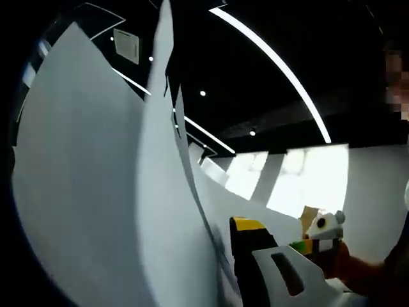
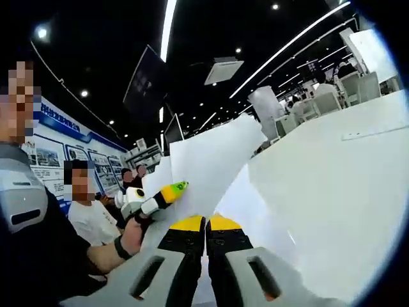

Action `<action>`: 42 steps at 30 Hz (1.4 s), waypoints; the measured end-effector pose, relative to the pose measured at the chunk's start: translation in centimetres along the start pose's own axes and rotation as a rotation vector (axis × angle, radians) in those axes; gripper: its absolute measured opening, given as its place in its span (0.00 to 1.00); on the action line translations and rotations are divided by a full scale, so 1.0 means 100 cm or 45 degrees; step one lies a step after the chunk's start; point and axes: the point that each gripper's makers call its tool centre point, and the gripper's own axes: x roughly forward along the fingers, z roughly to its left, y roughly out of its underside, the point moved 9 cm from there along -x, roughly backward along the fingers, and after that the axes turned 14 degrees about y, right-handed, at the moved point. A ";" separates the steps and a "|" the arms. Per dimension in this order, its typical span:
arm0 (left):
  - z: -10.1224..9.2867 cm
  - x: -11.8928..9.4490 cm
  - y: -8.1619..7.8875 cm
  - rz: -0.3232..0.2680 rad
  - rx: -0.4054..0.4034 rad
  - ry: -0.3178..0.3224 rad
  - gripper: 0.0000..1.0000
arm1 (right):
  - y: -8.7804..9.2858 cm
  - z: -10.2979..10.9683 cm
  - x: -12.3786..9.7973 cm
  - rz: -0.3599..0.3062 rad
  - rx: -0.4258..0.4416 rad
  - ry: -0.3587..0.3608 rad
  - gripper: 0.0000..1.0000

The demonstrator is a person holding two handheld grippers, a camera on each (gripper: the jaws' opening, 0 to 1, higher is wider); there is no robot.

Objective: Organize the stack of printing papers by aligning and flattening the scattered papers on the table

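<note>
White printing papers (image 1: 96, 192) stand up on edge in the left gripper view, several sheets curving away to the right. My left gripper (image 1: 223, 240) has them between its jaws: the yellow-tipped right jaw presses against the stack and the other jaw is hidden behind it. In the right gripper view the same gripper (image 2: 171, 190) sits at the sheets' left edge, held by a hand (image 2: 131, 236). My right gripper (image 2: 206, 222) has its yellow-tipped jaws together at the bottom edge of the raised papers (image 2: 211, 160). It also appears as the right gripper (image 1: 323, 231) beyond the sheets.
A white table (image 2: 332, 185) spreads out to the right of the papers. People (image 2: 86, 214) sit close on the left in front of a wall of posters. White chairs (image 2: 326, 99) stand beyond the table. Dark ceiling with strip lights overhead.
</note>
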 end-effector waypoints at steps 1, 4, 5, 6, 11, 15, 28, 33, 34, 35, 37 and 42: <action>0.000 0.000 0.000 0.002 0.001 0.000 0.17 | 0.000 0.001 -0.001 0.001 0.000 -0.001 0.00; 0.000 0.000 0.000 0.005 0.005 -0.004 0.17 | 0.002 0.004 -0.002 0.008 0.001 -0.011 0.00; 0.000 0.000 0.000 0.003 0.007 -0.007 0.17 | 0.003 0.005 -0.002 0.013 0.001 -0.014 0.00; 0.000 0.000 0.000 0.002 0.005 -0.008 0.17 | 0.004 0.006 -0.002 0.019 -0.001 -0.014 0.00; -0.001 0.001 0.001 0.013 0.010 -0.004 0.17 | 0.007 0.009 -0.002 0.036 0.003 -0.023 0.00; -0.001 0.001 0.001 0.014 0.009 -0.003 0.17 | 0.011 0.013 -0.002 0.057 0.001 -0.037 0.00; 0.000 0.000 0.000 0.013 0.007 0.001 0.17 | 0.023 0.029 -0.007 0.084 -0.070 0.011 0.00; 0.000 0.000 0.000 0.015 0.009 0.001 0.17 | 0.026 0.032 -0.007 0.119 -0.105 0.011 0.00; 0.000 0.000 0.000 0.014 0.008 0.001 0.17 | 0.026 0.032 -0.008 0.124 -0.096 0.006 0.00; -0.001 0.000 0.000 0.014 0.008 0.001 0.17 | 0.027 0.032 -0.008 0.126 -0.091 0.003 0.00; -0.001 0.000 0.000 0.013 0.007 0.001 0.17 | 0.028 0.031 -0.007 0.141 -0.080 -0.009 0.00; -0.002 0.000 0.001 0.019 0.013 0.003 0.17 | 0.030 0.029 -0.007 0.159 -0.048 -0.021 0.00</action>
